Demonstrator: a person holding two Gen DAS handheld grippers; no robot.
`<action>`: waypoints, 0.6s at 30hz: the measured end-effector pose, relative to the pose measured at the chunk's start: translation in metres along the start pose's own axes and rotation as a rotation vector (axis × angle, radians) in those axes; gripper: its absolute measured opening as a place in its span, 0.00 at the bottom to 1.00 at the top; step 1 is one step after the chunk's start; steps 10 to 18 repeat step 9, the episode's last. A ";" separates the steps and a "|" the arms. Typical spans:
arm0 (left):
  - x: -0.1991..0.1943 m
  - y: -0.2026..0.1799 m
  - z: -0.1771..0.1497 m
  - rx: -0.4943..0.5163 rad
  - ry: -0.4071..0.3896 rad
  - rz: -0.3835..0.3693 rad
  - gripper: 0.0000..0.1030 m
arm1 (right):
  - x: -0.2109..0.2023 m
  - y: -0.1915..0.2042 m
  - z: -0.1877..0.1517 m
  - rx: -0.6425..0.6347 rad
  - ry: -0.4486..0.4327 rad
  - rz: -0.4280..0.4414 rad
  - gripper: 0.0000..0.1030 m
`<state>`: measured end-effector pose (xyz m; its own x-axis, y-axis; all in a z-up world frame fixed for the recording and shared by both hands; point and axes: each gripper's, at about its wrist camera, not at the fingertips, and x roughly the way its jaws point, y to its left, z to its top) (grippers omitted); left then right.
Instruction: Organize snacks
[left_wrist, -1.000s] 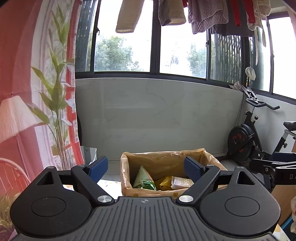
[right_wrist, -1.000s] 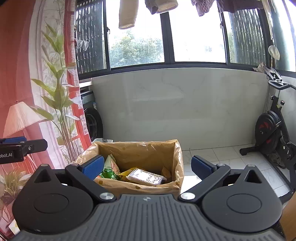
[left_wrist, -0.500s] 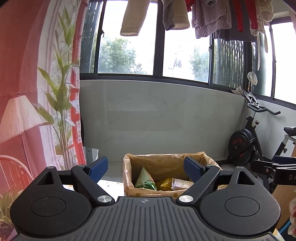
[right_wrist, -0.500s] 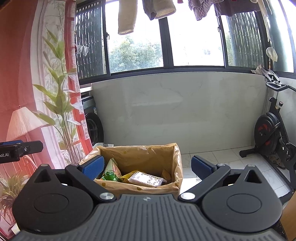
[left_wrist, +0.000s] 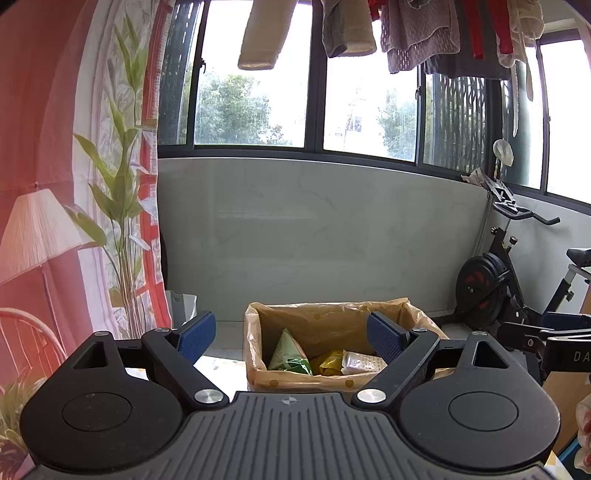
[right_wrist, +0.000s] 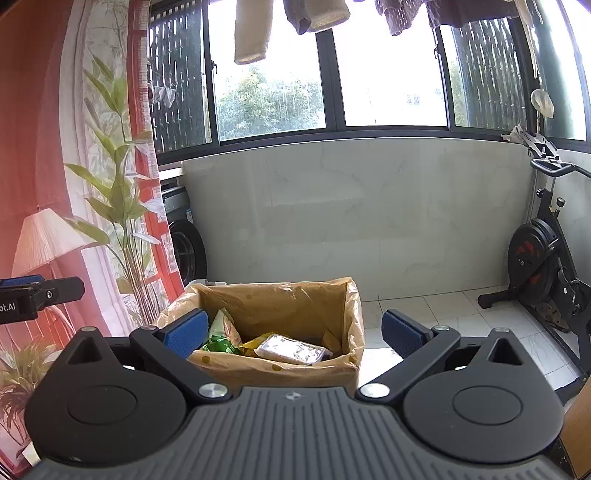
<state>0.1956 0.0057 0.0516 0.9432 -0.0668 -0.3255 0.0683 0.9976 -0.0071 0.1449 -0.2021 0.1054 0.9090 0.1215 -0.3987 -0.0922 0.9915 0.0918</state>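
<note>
Both tools are held back from the bin, empty and spread wide: the left tool (left_wrist: 291, 338) and the right tool (right_wrist: 291, 332) each show blue pads standing well apart with nothing between them. Ahead of them sits a box lined with a yellowish plastic bag (right_wrist: 347, 314), and the snacks are already inside it: a green triangular packet (left_wrist: 286, 350) leaning against the near-left side, a yellow packet (left_wrist: 328, 363) in the middle, and a clear-wrapped white pack (right_wrist: 293, 349) lying flat on top towards the right. I can't tell what the box stands on, since the tools' bodies hide the surface below it.

My worry is the liner. It is loose and crinkled at the rim, so a pad reaching in could snag the plastic and drag the bag, or tip the box, rather than catch a snack. The packets look light and slippery, and they overlap, so pinching one might lift or flick its neighbour out. The flat white pack offers little edge to grip; pressing down on it could crush whatever is inside. With both tools aimed at the same small opening, they could also knock together if they go in at once.
</note>
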 end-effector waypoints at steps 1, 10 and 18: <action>0.000 0.001 0.000 -0.007 0.003 -0.004 0.88 | 0.000 0.000 -0.001 0.000 0.002 0.000 0.99; 0.002 0.005 -0.003 -0.033 0.016 -0.001 0.88 | 0.001 0.002 -0.003 -0.002 0.003 0.002 0.99; 0.002 0.005 -0.003 -0.033 0.016 -0.001 0.88 | 0.001 0.002 -0.003 -0.002 0.003 0.002 0.99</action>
